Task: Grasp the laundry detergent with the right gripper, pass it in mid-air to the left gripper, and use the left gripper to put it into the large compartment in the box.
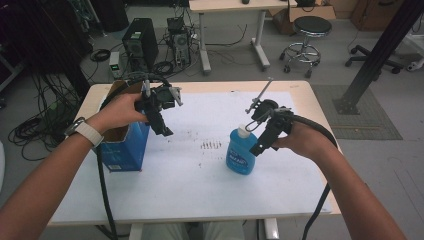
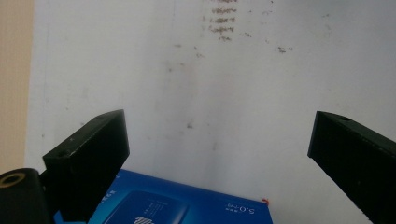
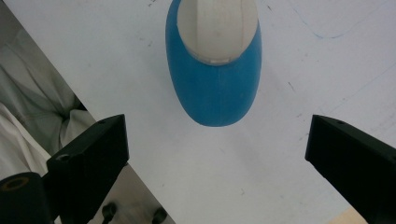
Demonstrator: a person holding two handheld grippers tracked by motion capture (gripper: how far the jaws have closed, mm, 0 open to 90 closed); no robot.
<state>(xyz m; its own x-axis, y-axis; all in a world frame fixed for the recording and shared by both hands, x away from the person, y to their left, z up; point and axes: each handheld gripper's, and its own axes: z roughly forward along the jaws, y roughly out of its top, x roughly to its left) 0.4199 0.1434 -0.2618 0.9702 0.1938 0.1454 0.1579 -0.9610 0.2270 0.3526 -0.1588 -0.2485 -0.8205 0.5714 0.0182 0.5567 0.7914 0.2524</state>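
Two grippers are held above a table (image 1: pixel 300 92) covered by a white sheet (image 1: pixel 195 180), the largest thing seen in the high view. On the sheet's left side a blue box (image 1: pixel 125 150) is stood upright with its top open and brown inner flaps showing; its printed blue face (image 2: pixel 177 205) is seen at the bottom edge of the left gripper view. To the right of centre a blue bottle (image 1: pixel 241 152) with a white cap (image 3: pixel 218 30) is stood upright on the sheet, well apart from the box. A patch of small dark marks (image 1: pixel 211 145) is found on the sheet between box and bottle.

The left gripper (image 1: pixel 162 120) is held just above the box's right edge, jaws spread wide with nothing between them. The right gripper (image 1: pixel 262 140) is held just beside the bottle's upper right; its jaws are likewise spread wide and empty, the bottle being seen from above, beyond them and untouched.
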